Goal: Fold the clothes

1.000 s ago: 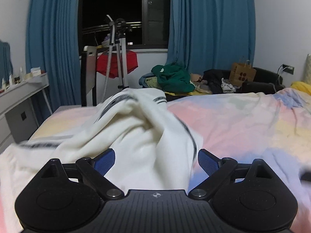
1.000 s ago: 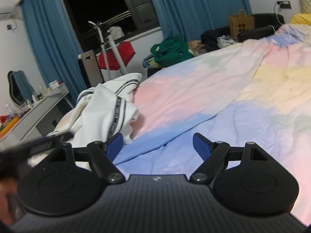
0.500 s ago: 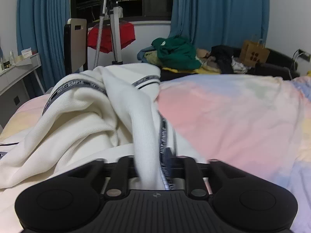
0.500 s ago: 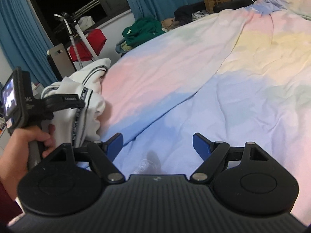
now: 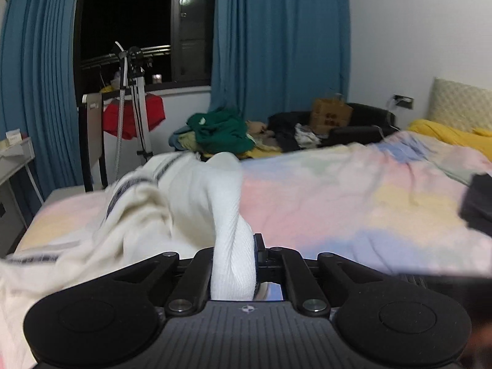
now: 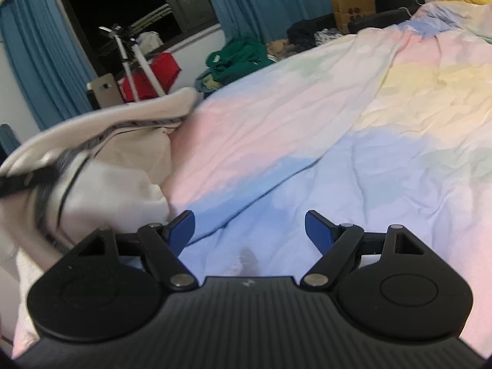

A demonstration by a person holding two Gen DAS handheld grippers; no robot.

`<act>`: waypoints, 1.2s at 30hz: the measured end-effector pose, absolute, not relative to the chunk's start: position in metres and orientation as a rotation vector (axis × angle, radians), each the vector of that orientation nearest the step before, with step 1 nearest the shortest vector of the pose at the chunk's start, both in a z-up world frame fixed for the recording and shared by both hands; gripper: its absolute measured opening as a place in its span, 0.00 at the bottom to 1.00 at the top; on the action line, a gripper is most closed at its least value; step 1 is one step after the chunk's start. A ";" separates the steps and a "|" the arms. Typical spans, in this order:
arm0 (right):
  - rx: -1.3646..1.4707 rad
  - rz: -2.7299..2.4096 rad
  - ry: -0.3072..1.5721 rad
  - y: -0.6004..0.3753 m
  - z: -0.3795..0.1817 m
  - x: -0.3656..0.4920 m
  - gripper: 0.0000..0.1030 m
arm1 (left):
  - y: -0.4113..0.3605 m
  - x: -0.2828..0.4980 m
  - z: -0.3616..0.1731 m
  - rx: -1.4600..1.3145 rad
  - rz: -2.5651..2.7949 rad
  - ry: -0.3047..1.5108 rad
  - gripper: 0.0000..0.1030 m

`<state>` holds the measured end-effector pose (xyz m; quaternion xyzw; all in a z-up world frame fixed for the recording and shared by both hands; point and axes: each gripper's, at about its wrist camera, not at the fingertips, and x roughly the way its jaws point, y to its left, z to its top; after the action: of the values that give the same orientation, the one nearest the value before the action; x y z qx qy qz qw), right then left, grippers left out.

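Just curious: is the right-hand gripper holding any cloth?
No: the right gripper is open over the pastel bedsheet, beside the white garment.

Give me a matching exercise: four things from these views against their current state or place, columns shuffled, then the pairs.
1. left hand-held gripper
2. right hand-held gripper
3. green garment
4. brown paper bag

A. on the black sofa
B. open over the bedsheet
C. shut on the white garment
D. heaped on the clothes pile below the window

Pairs: 1-C, 2-B, 3-D, 4-A
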<state>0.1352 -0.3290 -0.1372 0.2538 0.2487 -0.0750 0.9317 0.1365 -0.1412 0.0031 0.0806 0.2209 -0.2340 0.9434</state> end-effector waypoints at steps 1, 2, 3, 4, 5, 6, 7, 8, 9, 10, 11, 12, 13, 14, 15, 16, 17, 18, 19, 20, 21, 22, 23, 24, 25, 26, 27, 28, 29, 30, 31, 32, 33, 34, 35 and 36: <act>0.550 -0.126 0.503 -0.330 -0.137 0.134 0.78 | -0.135 0.117 -0.001 0.177 -0.488 0.455 0.05; 0.586 -0.095 0.500 -0.331 -0.137 0.132 0.78 | -0.131 0.099 -0.007 0.188 -0.495 0.466 0.05; 0.623 -0.063 0.495 -0.333 -0.138 0.131 0.78 | -0.126 0.084 -0.016 0.200 -0.502 0.482 0.05; 0.658 -0.036 0.490 -0.334 -0.138 0.130 0.78 | -0.120 0.070 -0.025 0.208 -0.507 0.499 0.05; 0.693 -0.011 0.483 -0.335 -0.139 0.129 0.78 | -0.114 0.061 -0.036 0.201 -0.504 0.515 0.05; 0.718 0.008 0.479 -0.336 -0.140 0.129 0.78 | -0.107 0.056 -0.044 0.179 -0.497 0.530 0.05; 0.736 0.022 0.483 -0.336 -0.139 0.129 0.75 | -0.099 0.053 -0.051 0.143 -0.487 0.547 0.06; 0.754 0.036 0.493 -0.335 -0.139 0.130 0.71 | -0.092 0.054 -0.056 0.090 -0.476 0.568 0.06; 0.771 0.050 0.502 -0.334 -0.139 0.131 0.67 | -0.085 0.055 -0.062 0.038 -0.464 0.589 0.06; 0.789 0.064 0.511 -0.333 -0.138 0.132 0.59 | -0.078 0.056 -0.066 -0.007 -0.456 0.605 0.06; 0.806 0.078 0.520 -0.333 -0.138 0.133 0.58 | -0.073 0.057 -0.068 -0.030 -0.459 0.606 0.06; 0.826 0.095 0.537 -0.332 -0.137 0.141 0.58 | -0.069 0.058 -0.069 -0.045 -0.462 0.606 0.06; 0.848 0.115 0.560 -0.331 -0.135 0.152 0.58 | -0.066 0.059 -0.069 -0.040 -0.468 0.603 0.06; 0.870 0.134 0.582 -0.330 -0.134 0.164 0.58 | -0.063 0.059 -0.071 -0.040 -0.475 0.601 0.06; 0.887 0.142 0.599 -0.329 -0.132 0.178 0.58 | -0.059 0.061 -0.073 -0.059 -0.487 0.606 0.06; 0.901 0.142 0.610 -0.329 -0.130 0.195 0.58 | -0.055 0.063 -0.077 -0.074 -0.497 0.611 0.06; 0.908 0.141 0.613 -0.330 -0.129 0.214 0.58 | -0.052 0.065 -0.080 -0.082 -0.503 0.617 0.06; 0.899 0.133 0.613 -0.330 -0.130 0.235 0.58 | -0.049 0.068 -0.084 -0.090 -0.511 0.624 0.06; 0.883 0.121 0.613 -0.329 -0.132 0.258 0.58 | -0.047 0.070 -0.087 -0.101 -0.525 0.630 0.06; 0.868 0.108 0.614 -0.329 -0.136 0.279 0.58 | -0.044 0.073 -0.090 -0.115 -0.541 0.635 0.06; 0.857 0.088 0.616 -0.329 -0.143 0.300 0.58 | -0.042 0.076 -0.094 -0.135 -0.562 0.638 0.06; 0.849 0.065 0.616 -0.330 -0.150 0.322 0.58 | -0.039 0.079 -0.097 -0.153 -0.582 0.640 0.06; 0.841 0.041 0.617 -0.331 -0.158 0.344 0.58 | -0.037 0.083 -0.100 -0.163 -0.595 0.640 0.06; 0.832 0.018 0.618 -0.331 -0.165 0.365 0.58 | -0.034 0.086 -0.104 -0.176 -0.604 0.642 0.06; 0.817 -0.001 0.617 -0.331 -0.171 0.384 0.58 | -0.032 0.089 -0.107 -0.188 -0.614 0.645 0.06; 0.796 -0.017 0.616 -0.329 -0.177 0.401 0.58 | -0.030 0.092 -0.111 -0.201 -0.624 0.647 0.06; 0.781 -0.033 0.611 -0.328 -0.183 0.417 0.56 | -0.029 0.095 -0.115 -0.213 -0.635 0.648 0.07; 0.768 -0.049 0.605 -0.328 -0.188 0.431 0.54 | -0.027 0.098 -0.119 -0.224 -0.652 0.645 0.07; 0.755 -0.061 0.591 -0.327 -0.192 0.442 0.54 | -0.024 0.102 -0.123 -0.239 -0.667 0.646 0.07; 0.741 -0.069 0.573 -0.327 -0.194 0.452 0.53 | -0.023 0.106 -0.126 -0.253 -0.678 0.647 0.07; 0.727 -0.077 0.555 -0.327 -0.196 0.461 0.43 | -0.023 0.110 -0.128 -0.271 -0.692 0.645 0.07; 0.710 -0.081 0.542 -0.326 -0.196 0.469 0.26 | -0.020 0.114 -0.132 -0.291 -0.707 0.645 0.07; 0.699 -0.086 0.533 -0.327 -0.196 0.473 0.18 | -0.020 0.118 -0.135 -0.309 -0.721 0.647 0.07; 0.692 -0.091 0.525 -0.328 -0.194 0.476 0.10 | -0.019 0.122 -0.137 -0.325 -0.733 0.649 0.07; 0.689 -0.100 0.504 -0.328 -0.191 0.474 0.07 | -0.018 0.123 -0.138 -0.333 -0.742 0.650 0.07; 0.686 -0.110 0.472 -0.330 -0.186 0.468 0.07 | -0.018 0.124 -0.138 -0.340 -0.750 0.651 0.07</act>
<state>0.4685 -0.3296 -0.1863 0.3330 0.2292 -0.0534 0.9131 0.1239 -0.0179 -0.1377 -0.1621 0.3106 -0.3579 0.8655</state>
